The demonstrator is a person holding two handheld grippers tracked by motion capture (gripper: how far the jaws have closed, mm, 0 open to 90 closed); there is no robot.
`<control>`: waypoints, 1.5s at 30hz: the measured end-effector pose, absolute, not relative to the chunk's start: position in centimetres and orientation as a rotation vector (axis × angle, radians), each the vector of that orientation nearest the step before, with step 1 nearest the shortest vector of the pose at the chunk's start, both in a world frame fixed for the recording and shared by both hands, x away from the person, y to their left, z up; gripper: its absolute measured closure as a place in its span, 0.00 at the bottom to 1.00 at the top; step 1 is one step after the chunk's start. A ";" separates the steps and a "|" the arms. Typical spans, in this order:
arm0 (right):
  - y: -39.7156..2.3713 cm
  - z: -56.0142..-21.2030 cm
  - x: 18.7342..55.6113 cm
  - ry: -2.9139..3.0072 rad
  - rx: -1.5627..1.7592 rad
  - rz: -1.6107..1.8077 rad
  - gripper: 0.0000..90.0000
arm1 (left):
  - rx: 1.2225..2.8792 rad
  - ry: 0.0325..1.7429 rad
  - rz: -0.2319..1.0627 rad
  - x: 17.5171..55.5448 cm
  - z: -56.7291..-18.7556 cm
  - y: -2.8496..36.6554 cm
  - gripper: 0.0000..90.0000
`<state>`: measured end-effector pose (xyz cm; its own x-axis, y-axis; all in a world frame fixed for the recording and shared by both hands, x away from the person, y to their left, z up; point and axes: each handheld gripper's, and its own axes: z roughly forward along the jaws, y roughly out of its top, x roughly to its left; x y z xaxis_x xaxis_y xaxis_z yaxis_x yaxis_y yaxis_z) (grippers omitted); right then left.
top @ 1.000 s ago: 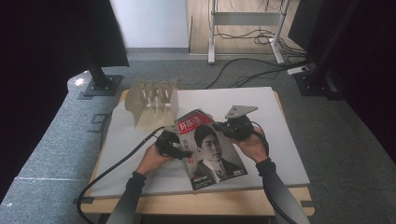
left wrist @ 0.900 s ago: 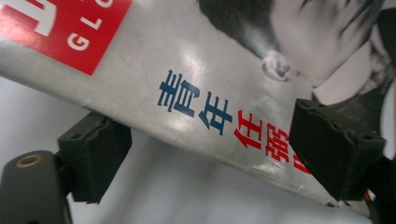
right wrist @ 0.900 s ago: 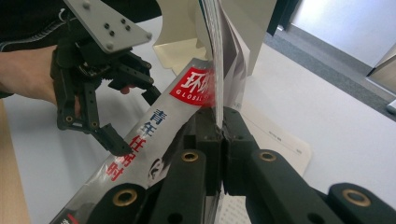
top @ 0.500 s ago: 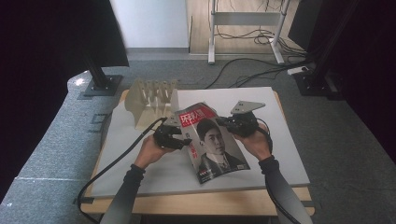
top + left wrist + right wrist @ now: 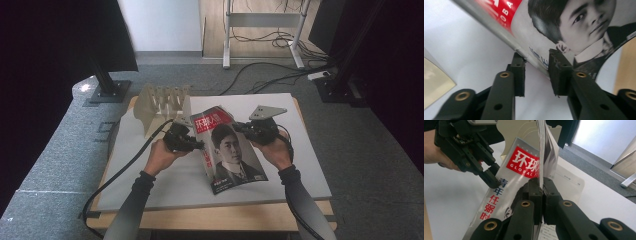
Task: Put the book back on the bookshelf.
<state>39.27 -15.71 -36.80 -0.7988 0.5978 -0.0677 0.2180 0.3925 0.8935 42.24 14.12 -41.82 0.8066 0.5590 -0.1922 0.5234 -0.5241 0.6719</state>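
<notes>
A magazine (image 5: 227, 150) with a red title block and a portrait on its cover lies tilted mid-table, its far end raised. My right gripper (image 5: 239, 127) is shut on its right edge; in the right gripper view the jaws (image 5: 542, 185) pinch the thin edge of the pages (image 5: 541, 150), which rise straight up. My left gripper (image 5: 199, 146) is at the magazine's left spine. Its open jaws (image 5: 537, 57) stand on either side of the spine edge (image 5: 529, 53), one tip touching it. The left gripper (image 5: 491, 181) also shows from the right gripper view, against the cover (image 5: 524, 162).
A cream slotted rack (image 5: 162, 102) stands at the table's far left, just beyond the magazine. The white tabletop (image 5: 300, 165) stretches right of my right hand. A printed sheet (image 5: 571, 185) lies flat behind the magazine. Cables trail off the front left edge.
Both grippers have shifted slightly away from the person, and the magazine has moved with them, its far end nearer the rack. The right gripper has kept its grip on the edge.
</notes>
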 end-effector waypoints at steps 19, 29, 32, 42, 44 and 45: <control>-17.1 -36.2 40.1 2.193 0.772 1.382 0.95 | 2.176 0.649 0.404 39.6 -36.7 14.6 0.95; -18.1 -37.9 39.8 2.202 0.785 1.406 0.95 | 2.178 0.565 0.458 37.7 -36.9 15.1 0.91; -18.3 -37.9 39.5 2.210 0.775 1.413 0.95 | 2.155 0.545 0.469 37.6 -36.4 14.6 0.88; -18.6 -38.1 38.9 2.220 0.744 1.424 0.95 | 2.172 0.574 0.484 38.8 -35.2 12.5 0.86; -18.7 -38.1 38.9 2.223 0.744 1.425 0.94 | 2.173 0.583 0.503 38.9 -35.2 12.6 0.92; -18.8 -38.1 38.9 2.226 0.743 1.425 0.94 | 2.177 0.586 0.503 39.0 -35.2 12.7 0.94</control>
<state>38.89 -18.80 -38.10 -0.7815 0.6225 -0.0429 0.2216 0.3412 0.9135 38.96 12.69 -35.20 0.8129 0.5613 0.1557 0.2395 -0.5657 0.7890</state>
